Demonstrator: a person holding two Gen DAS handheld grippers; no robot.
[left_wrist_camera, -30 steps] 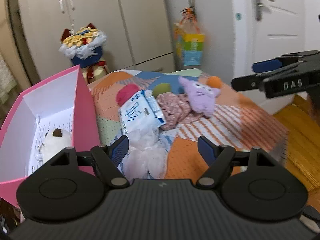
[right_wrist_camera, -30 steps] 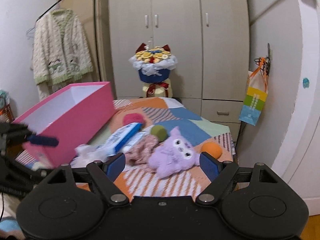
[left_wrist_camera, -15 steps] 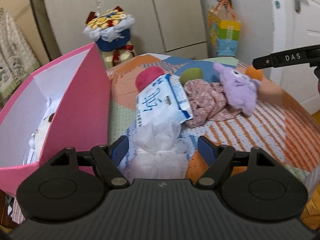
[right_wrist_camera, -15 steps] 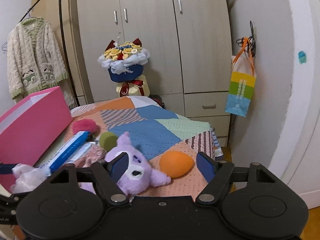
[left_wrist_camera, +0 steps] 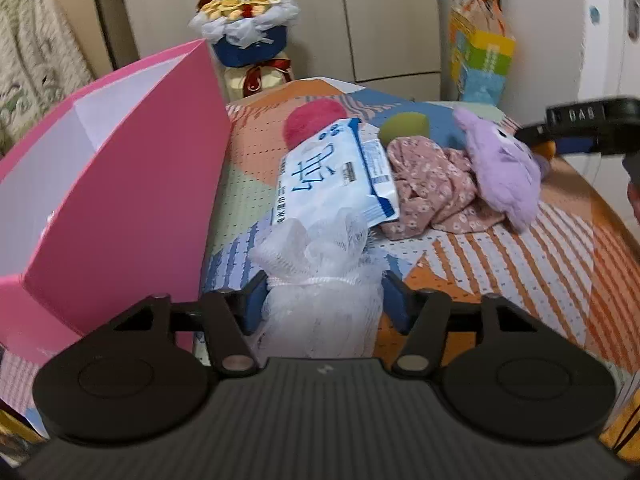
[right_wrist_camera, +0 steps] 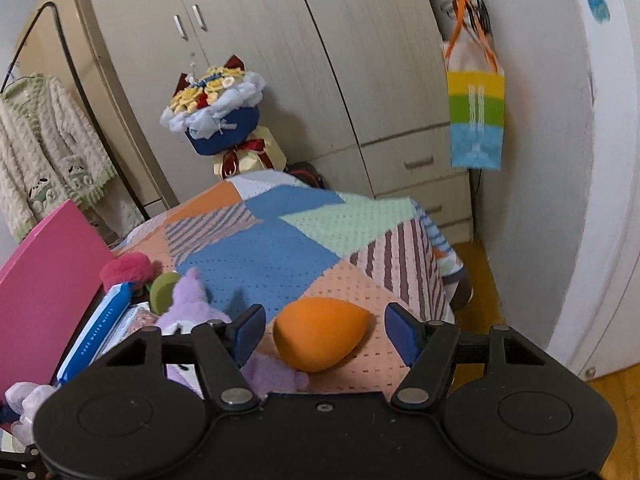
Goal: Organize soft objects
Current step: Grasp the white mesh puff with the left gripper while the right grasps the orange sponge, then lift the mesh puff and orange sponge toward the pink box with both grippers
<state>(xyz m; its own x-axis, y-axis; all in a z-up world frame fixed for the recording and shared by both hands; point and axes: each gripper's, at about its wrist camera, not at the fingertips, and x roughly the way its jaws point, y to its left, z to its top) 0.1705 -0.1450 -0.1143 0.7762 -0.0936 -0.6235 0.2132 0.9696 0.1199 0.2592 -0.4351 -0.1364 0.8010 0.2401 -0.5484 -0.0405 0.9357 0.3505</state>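
With the left tongs [left_wrist_camera: 324,304] straddling the white mesh puff [left_wrist_camera: 320,276] beside the pink box [left_wrist_camera: 120,184] and the right tongs [right_wrist_camera: 325,332] wide around the orange sponge [right_wrist_camera: 320,332], neither yet gripping, either soft piece may squirt out if pinched off-centre.

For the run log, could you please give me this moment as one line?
left tongs: open around white mesh puff | right tongs: open around orange sponge | pink box: beside puff

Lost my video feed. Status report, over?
Left hand-held gripper straddling white mesh pouf. Right hand-held gripper open around orange sponge. Nothing blocking.
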